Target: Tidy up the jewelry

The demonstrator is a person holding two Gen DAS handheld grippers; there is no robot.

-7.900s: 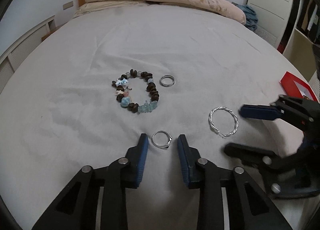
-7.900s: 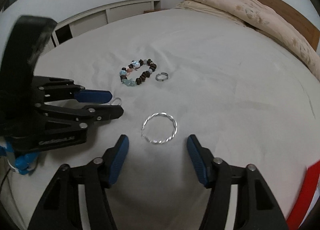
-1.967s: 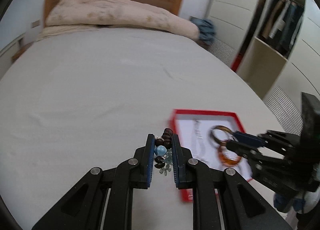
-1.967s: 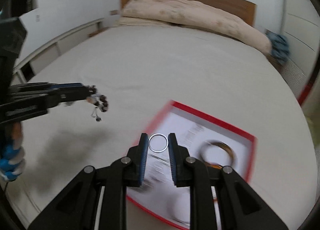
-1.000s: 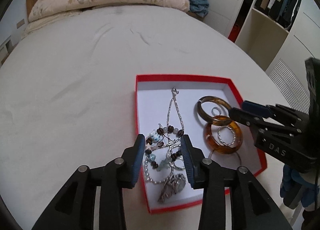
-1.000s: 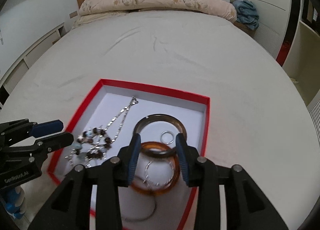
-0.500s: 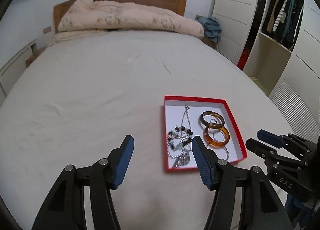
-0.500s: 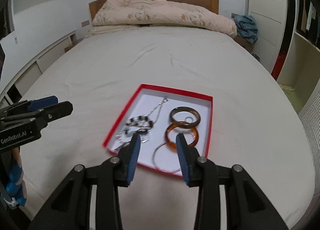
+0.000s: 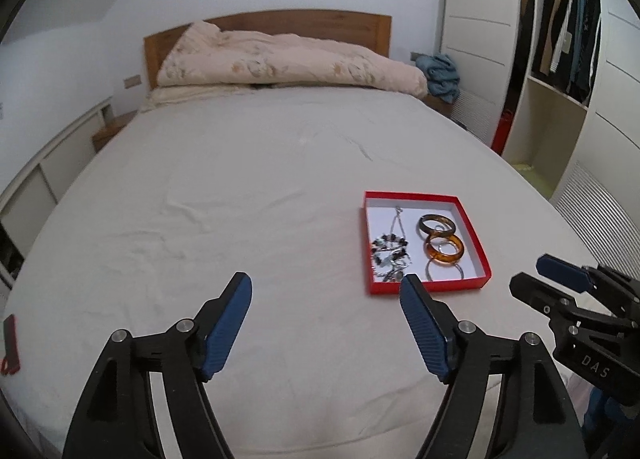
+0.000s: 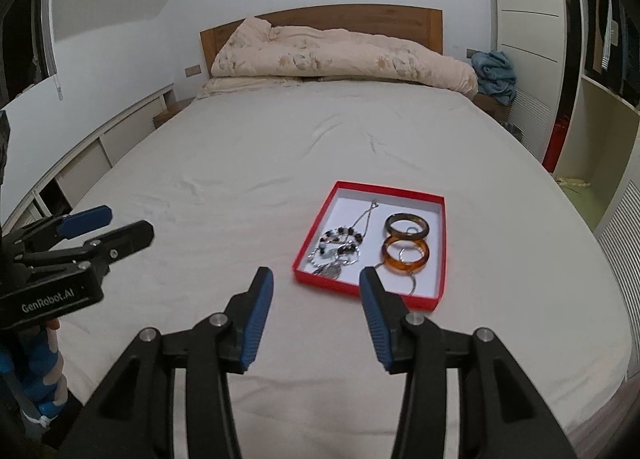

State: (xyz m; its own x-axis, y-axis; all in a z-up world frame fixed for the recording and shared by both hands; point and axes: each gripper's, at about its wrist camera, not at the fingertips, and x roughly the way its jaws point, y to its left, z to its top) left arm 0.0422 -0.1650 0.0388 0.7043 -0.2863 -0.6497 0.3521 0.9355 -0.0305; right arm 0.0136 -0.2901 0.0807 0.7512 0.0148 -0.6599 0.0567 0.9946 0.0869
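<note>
A red box (image 9: 476,239) with a white floor lies on the bed at the right; it also shows in the right wrist view (image 10: 440,243). In it lie a beaded bracelet (image 9: 390,245), a silver chain (image 9: 396,221), a dark bangle (image 9: 438,224), an amber bangle (image 9: 445,250) and small silver rings. The beaded bracelet (image 10: 342,239) and amber bangle (image 10: 406,255) show in the right view too. My left gripper (image 9: 326,293) is open and empty, held above the bed left of the box. My right gripper (image 10: 316,287) is open and empty, just short of the box's near edge.
The white bedsheet (image 9: 240,199) spreads wide to the left. A rolled beige quilt (image 9: 280,59) lies against the wooden headboard. A wardrobe with hanging clothes (image 9: 560,39) stands at the right. A low white cabinet (image 10: 100,147) runs along the left wall.
Both grippers have drawn back and up from the box, so it looks smaller and farther. The left jaws have opened wider. All the jewelry stays in the box.
</note>
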